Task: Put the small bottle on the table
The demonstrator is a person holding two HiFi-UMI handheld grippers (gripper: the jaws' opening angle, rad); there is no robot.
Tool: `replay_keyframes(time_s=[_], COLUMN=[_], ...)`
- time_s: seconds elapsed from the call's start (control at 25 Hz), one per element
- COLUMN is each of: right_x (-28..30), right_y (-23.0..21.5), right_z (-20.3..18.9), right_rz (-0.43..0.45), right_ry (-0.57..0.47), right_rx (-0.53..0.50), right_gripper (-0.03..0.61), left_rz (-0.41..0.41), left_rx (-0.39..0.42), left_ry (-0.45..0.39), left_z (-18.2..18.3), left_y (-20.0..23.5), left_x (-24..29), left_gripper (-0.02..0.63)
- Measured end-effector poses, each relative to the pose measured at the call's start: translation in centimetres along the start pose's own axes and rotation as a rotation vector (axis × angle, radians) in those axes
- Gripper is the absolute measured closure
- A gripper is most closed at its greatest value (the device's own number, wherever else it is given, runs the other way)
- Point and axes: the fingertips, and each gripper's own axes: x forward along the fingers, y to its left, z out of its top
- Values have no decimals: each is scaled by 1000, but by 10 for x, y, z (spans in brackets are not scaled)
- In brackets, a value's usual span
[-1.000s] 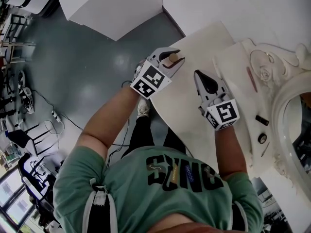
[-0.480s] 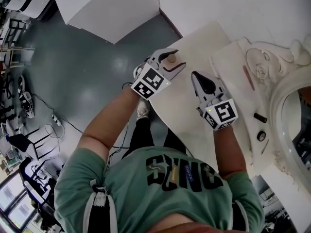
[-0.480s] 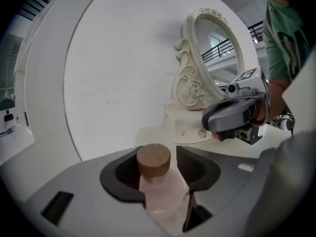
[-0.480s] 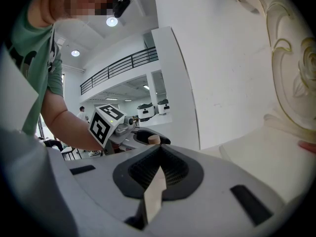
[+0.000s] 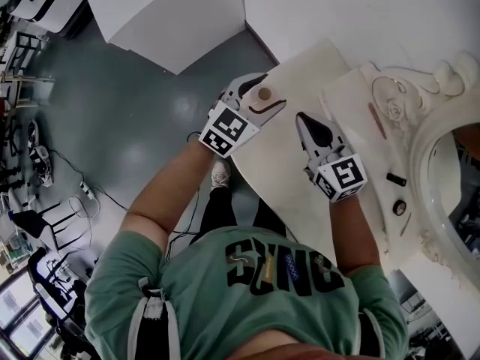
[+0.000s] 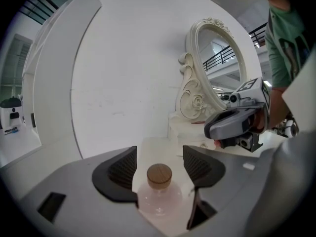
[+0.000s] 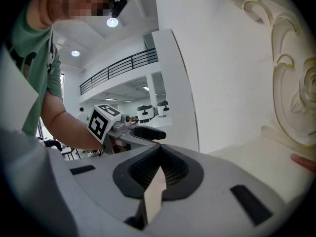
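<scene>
The small clear bottle (image 5: 264, 94) with a round wooden cap stands upright on the cream table (image 5: 289, 171), near its far left corner. My left gripper (image 5: 269, 91) sits around it and its jaws are opening. In the left gripper view the bottle (image 6: 159, 194) stands between the two black pads (image 6: 122, 168), with a gap on each side. My right gripper (image 5: 308, 126) rests over the middle of the table, to the right of the bottle. Its jaws are shut with nothing in them (image 7: 158, 168).
An ornate white mirror (image 5: 444, 137) on a white base (image 5: 358, 137) fills the right side. On the base lie a thin reddish stick (image 5: 377, 120) and two small dark items (image 5: 395, 179). The table edge drops to a grey floor (image 5: 142, 118) on the left. A white wall (image 6: 128, 83) stands behind.
The left gripper's jaws have spread apart and let go of the bottle, which now stands free between them. The right gripper has stayed where it was.
</scene>
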Motion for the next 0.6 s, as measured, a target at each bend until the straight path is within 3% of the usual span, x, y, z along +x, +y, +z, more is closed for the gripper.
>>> replay_keyframes(time_s=[0.6], right_x=[-33], right_y=[26], right_z=[72], right_rz=[30], right_ry=[-18], right_rx=[-26], right_gripper=[591], left_rz=[52], left_rx=[-52], left_ry=[-88], left_z=[66], left_y=[-18], left_x=[-109], left_gripper=[341])
